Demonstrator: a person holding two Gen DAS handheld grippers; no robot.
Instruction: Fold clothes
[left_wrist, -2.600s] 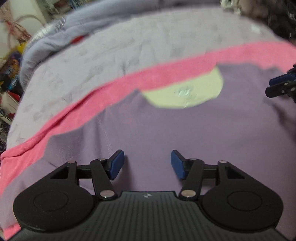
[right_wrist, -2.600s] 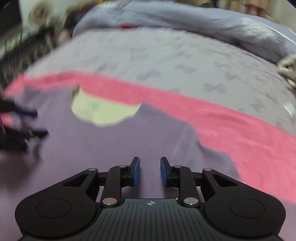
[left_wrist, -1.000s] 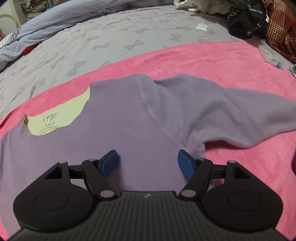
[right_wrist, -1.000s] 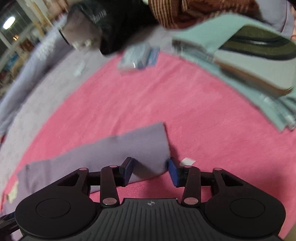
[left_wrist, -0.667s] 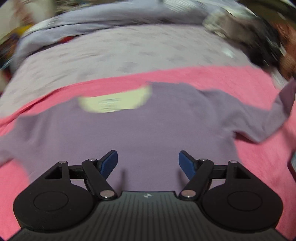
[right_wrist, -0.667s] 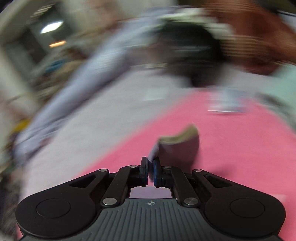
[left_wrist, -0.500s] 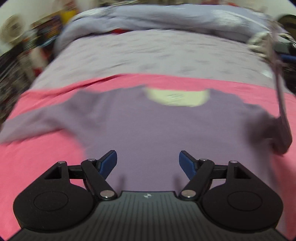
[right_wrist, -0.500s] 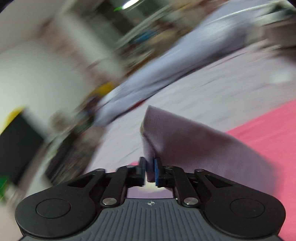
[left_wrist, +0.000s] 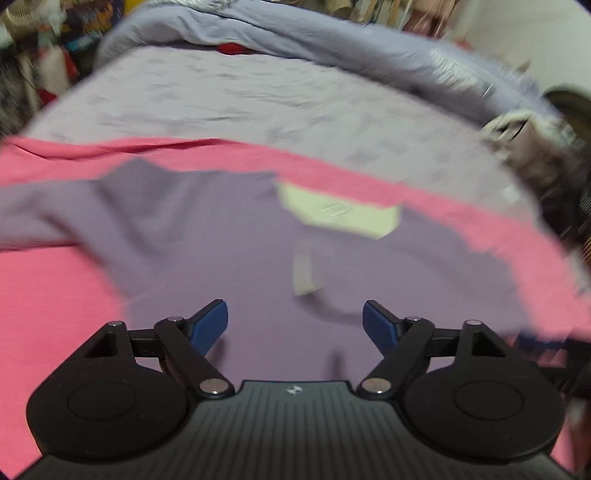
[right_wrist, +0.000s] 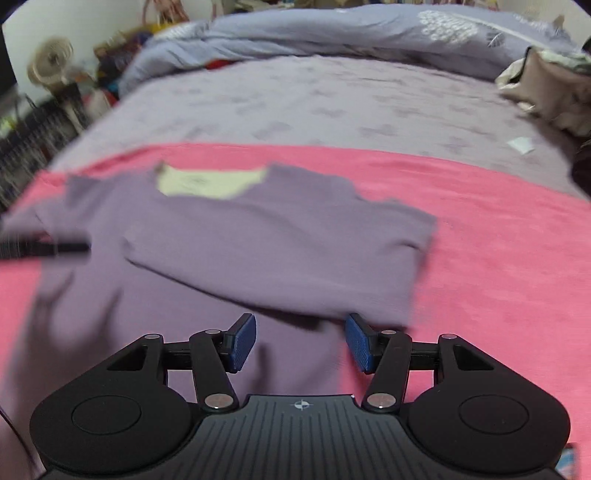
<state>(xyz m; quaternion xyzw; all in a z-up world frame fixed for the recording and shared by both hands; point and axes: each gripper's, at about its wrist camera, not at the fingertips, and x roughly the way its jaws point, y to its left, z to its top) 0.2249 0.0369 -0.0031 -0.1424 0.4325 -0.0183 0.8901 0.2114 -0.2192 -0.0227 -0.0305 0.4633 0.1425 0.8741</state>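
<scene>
The right gripper (right_wrist: 300, 341) is opening, nothing between its fingers; the left gripper (left_wrist: 295, 325) also widens, empty. Next, the purple top's (right_wrist: 258, 236) folded sleeve (right_wrist: 332, 266) wants smoothing flat.

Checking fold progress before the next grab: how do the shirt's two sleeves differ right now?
The right sleeve lies folded across the purple shirt body; the left sleeve stretches outward over the pink blanket. The right sleeve's cuff end sits on the chest; the left sleeve's end runs out of view. Both are the same purple, neither gripped.
</scene>
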